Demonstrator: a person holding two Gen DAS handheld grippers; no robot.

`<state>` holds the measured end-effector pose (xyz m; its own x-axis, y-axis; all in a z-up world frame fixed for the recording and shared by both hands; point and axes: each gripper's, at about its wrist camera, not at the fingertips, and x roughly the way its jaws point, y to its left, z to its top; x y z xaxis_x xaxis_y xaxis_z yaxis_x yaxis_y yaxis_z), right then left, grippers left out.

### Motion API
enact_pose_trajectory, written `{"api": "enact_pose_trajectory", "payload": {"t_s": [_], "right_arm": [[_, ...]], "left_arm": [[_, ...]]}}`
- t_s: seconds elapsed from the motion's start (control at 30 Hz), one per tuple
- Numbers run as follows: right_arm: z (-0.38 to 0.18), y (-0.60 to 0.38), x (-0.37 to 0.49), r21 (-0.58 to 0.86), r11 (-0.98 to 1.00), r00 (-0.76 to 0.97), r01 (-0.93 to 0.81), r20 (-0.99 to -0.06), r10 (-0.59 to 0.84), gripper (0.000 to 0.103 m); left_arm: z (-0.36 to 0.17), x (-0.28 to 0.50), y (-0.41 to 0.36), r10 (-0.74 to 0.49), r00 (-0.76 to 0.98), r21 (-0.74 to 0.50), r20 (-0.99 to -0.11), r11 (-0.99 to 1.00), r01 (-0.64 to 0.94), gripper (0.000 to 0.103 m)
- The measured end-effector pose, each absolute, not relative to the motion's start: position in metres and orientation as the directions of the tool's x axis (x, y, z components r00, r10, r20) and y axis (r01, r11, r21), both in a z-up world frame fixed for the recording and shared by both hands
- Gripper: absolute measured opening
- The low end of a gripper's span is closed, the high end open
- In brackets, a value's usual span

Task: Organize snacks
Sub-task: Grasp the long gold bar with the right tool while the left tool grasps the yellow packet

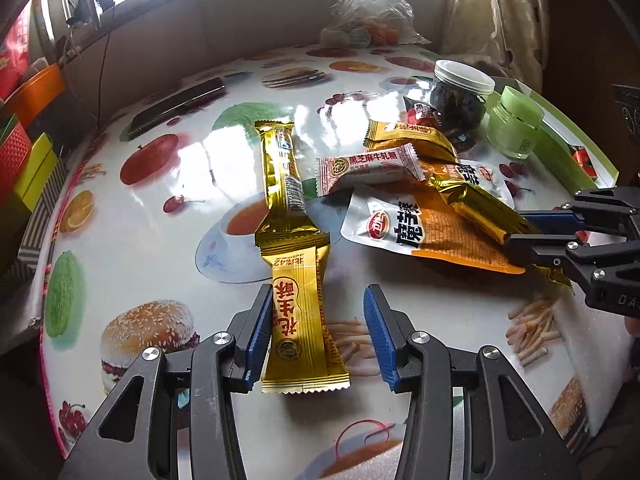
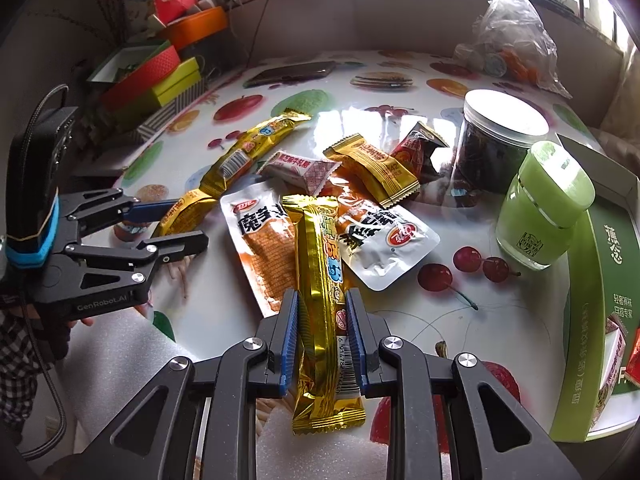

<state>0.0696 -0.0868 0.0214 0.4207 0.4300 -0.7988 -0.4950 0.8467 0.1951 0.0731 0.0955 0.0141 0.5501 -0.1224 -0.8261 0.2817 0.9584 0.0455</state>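
Note:
My left gripper [image 1: 318,330] is open around a flat gold peanut-candy packet [image 1: 300,320] lying on the table; its left pad touches the packet, the right pad stands apart. It also shows in the right wrist view [image 2: 176,226]. My right gripper [image 2: 322,328] is shut on a long gold foil snack bar [image 2: 320,280], also seen in the left wrist view [image 1: 476,208]. Under it lie two white-and-orange konjac pouches [image 2: 260,240]. A second gold bar [image 1: 280,172], a white sesame nougat packet [image 1: 368,170] and another gold packet [image 2: 372,168] lie nearby.
A green box tray [image 2: 600,320] holding some snacks stands at the right edge. A green jar [image 2: 548,204] and a clear jar with a white lid [image 2: 496,148] stand beside it. A plastic bag [image 2: 512,36] and a phone [image 2: 292,72] lie at the back. Coloured boxes [image 2: 152,76] are at the left.

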Motion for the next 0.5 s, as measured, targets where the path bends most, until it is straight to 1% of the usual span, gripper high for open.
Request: {"api": "enact_pose_trajectory", "payload": {"t_s": [0.37, 0.4, 0.43, 0.47, 0.5], "right_arm": [[0.0193, -0.0856, 0.0691, 0.180, 0.855, 0.424, -0.487, -0.807, 0.412, 0.022], [0.0194, -0.0856, 0.0688, 0.177, 0.856, 0.427, -0.486, -0.806, 0.409, 0.022], [0.0194, -0.0850, 0.0683, 0.175, 0.857, 0.430, -0.484, -0.806, 0.407, 0.022], [0.0193, -0.0851, 0.0679, 0.175, 0.858, 0.431, -0.483, -0.805, 0.407, 0.022], [0.0195, -0.0852, 0.0679, 0.175, 0.858, 0.431, -0.483, -0.805, 0.407, 0.022]], "left_arm": [[0.0124, 0.0748, 0.1043, -0.099, 0.562, -0.003, -0.821, 0.986, 0.169, 0.046], [0.0126, 0.0751, 0.1049, -0.095, 0.564, -0.005, -0.821, 0.987, 0.159, 0.043], [0.0131, 0.0752, 0.1053, -0.092, 0.566, -0.006, -0.819, 0.988, 0.152, 0.031], [0.0135, 0.0754, 0.1055, -0.094, 0.566, -0.011, -0.819, 0.989, 0.149, 0.027], [0.0136, 0.0756, 0.1058, -0.096, 0.566, -0.016, -0.819, 0.989, 0.145, 0.027]]}}
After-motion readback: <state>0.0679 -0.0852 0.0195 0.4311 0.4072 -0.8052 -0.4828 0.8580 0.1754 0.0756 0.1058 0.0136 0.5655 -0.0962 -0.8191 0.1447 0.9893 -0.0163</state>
